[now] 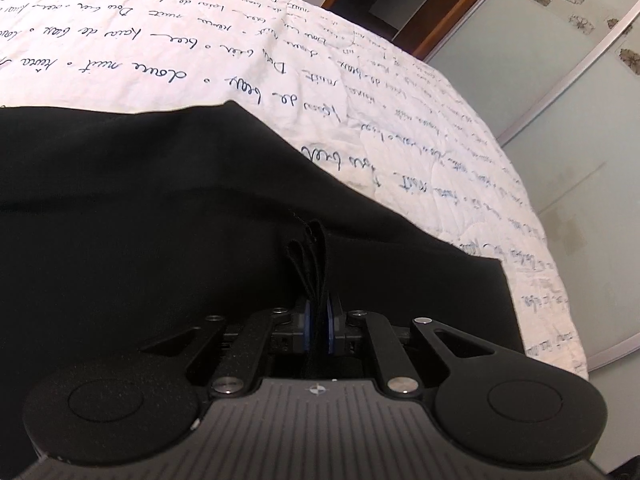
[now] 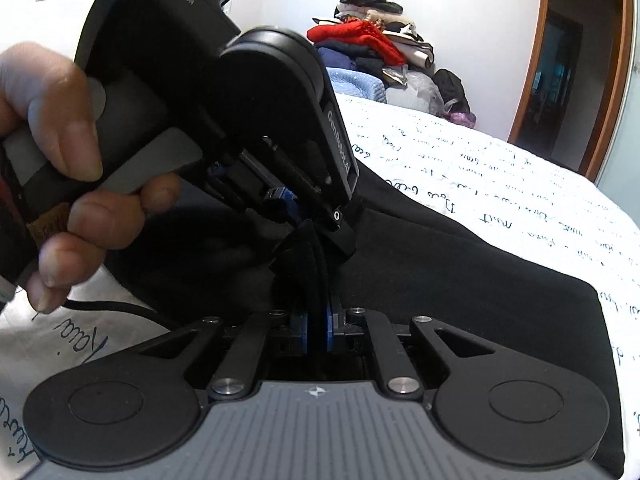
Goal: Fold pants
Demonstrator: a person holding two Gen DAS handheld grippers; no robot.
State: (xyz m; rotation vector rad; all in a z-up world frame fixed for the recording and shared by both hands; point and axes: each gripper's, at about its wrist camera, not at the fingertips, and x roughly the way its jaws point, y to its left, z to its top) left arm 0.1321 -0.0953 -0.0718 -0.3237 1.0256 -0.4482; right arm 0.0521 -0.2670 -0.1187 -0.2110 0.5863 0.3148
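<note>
Both claws pinching black pants (image 1: 160,200), right view alone shows hand (image 2: 68,184)

I see a bed covered by a white quilted bedspread (image 1: 168,40) printed with lines of dark handwritten script, filling most of both views. Behind it stands a plain white wall (image 2: 460,8), and against that wall sits a heap of clothes (image 2: 372,44), a red piece on top of darker ones. A wood-framed doorway (image 2: 576,72) opens onto a dim room at the right. From my left camera I make out pale sliding wardrobe doors (image 1: 540,60) with metal rails and flower decals; daylight is bright and even
</note>
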